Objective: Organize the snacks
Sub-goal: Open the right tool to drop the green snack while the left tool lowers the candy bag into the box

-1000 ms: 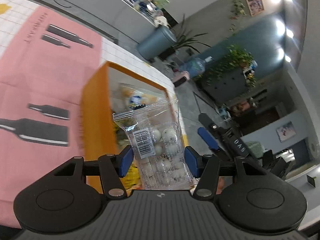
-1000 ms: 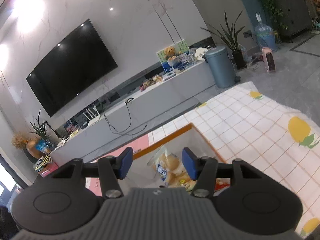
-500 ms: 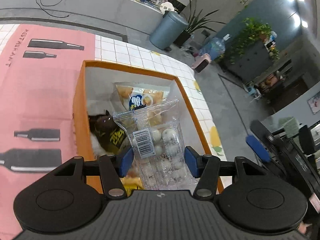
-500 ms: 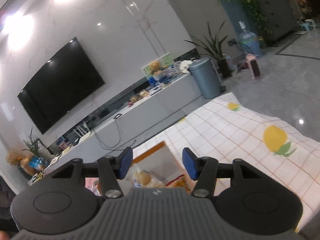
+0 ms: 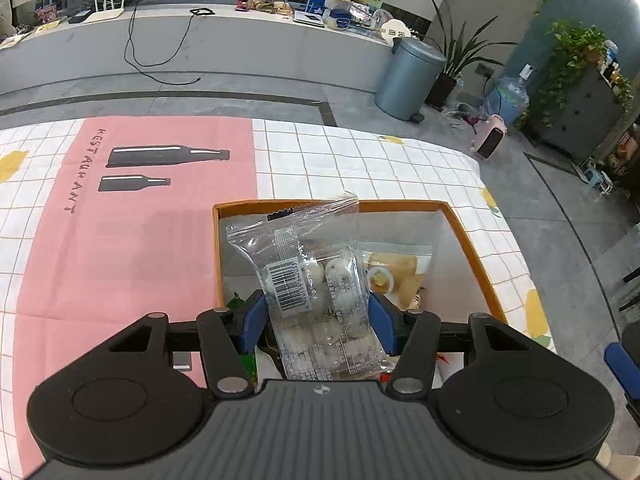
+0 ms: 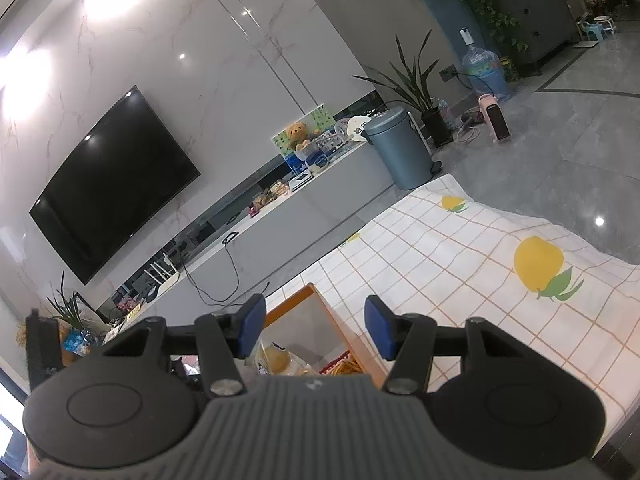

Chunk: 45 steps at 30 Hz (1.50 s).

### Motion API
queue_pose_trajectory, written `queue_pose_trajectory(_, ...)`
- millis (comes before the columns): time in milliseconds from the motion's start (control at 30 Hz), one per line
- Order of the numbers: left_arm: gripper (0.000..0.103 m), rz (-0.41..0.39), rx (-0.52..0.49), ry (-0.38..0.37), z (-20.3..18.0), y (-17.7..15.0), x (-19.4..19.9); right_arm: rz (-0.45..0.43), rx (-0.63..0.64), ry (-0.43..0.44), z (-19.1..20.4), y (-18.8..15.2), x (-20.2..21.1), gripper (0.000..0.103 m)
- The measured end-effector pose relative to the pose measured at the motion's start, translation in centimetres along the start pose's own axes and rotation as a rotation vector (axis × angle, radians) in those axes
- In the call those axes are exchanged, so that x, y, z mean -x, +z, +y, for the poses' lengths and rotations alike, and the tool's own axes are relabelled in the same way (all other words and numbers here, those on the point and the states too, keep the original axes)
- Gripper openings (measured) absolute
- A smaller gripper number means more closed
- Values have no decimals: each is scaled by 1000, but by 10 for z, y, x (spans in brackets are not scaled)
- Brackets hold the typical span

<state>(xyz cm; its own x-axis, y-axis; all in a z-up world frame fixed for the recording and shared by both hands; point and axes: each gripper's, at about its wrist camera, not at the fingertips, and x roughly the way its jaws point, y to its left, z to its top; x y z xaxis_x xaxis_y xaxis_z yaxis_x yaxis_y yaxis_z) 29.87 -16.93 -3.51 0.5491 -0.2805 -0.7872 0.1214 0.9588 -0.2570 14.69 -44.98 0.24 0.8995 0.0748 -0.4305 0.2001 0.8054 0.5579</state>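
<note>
Left gripper (image 5: 316,322) pinches clear snack bag (image 5: 316,280), held upright above orange box (image 5: 472,252). Right gripper (image 6: 314,328) spread, nothing between pads; box corner (image 6: 308,292) just ahead, below.

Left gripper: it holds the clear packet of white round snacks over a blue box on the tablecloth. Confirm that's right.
Not quite: the box is orange, not blue, as the left wrist view shows. The left gripper does hold the clear packet of white round snacks over it, on the tablecloth.
</note>
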Motion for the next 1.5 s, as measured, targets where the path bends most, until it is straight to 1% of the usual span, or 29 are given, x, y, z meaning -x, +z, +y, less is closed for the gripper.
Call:
queue_pose_trajectory(100, 63, -3, -12, 35, -6, 5, -5, 6, 1, -2, 0, 0, -3, 55)
queue_pose_trajectory(167, 63, 18, -4, 62, -5, 5, -9, 21, 11, 1, 1, -1, -6, 55)
queue_pose_trajectory(267, 63, 27, -6, 54, -6, 7, -14, 52, 34, 2, 4, -3, -11, 56)
queue_pose_trajectory(400, 65, 29, -1, 41, -5, 8, -17, 63, 37, -3, 6, -6, -14, 56)
queue_pose_trajectory(500, 65, 37, -10, 59, -4, 8, -17, 66, 43, -4, 8, -7, -14, 56)
queue_pose_trajectory(600, 70, 43, -45, 76, -3, 10, -19, 71, 54, -16, 10, -9, -16, 56)
queue_pose_trajectory(667, 71, 14, -63, 77, -3, 9, -15, 78, 65, -22, 12, -10, -18, 56)
queue_pose_trajectory(733, 74, -11, -74, 80, -5, 9, -11, 84, 77, -27, 14, -11, -20, 56)
queue_pose_trajectory(800, 75, -29, -81, 86, -6, 10, -6, 88, 83, -30, 15, -12, -22, 56)
queue_pose_trajectory(900, 75, -45, -94, 82, -7, 9, -1, 93, 86, -37, 16, -13, -24, 56)
queue_pose_trajectory(1067, 75, -53, -92, 41, -5, 6, 11, 107, 96, -47, 19, -15, -27, 56)
queue_pose_trajectory(1200, 75, -61, -100, 23, -3, -1, 22, 124, 123, -45, 26, -20, -33, 56)
queue_pose_trajectory(1267, 75, -63, -101, 11, -1, -6, 27, 138, 147, -40, 32, -24, -38, 53)
queue_pose_trajectory(1300, 75, -62, -98, 5, 0, -9, 29, 151, 160, -36, 35, -27, -43, 46)
queue_pose_trajectory(1367, 75, -55, -84, -2, 4, -15, 33, 181, 173, -32, 41, -33, -52, 38)
queue_pose_trajectory(1433, 75, -52, -83, -24, 10, -21, 40, 207, 190, -40, 46, -40, -61, 36)
queue_pose_trajectory(1500, 75, -51, -109, -50, 16, -30, 48, 212, 211, -57, 51, -45, -66, 33)
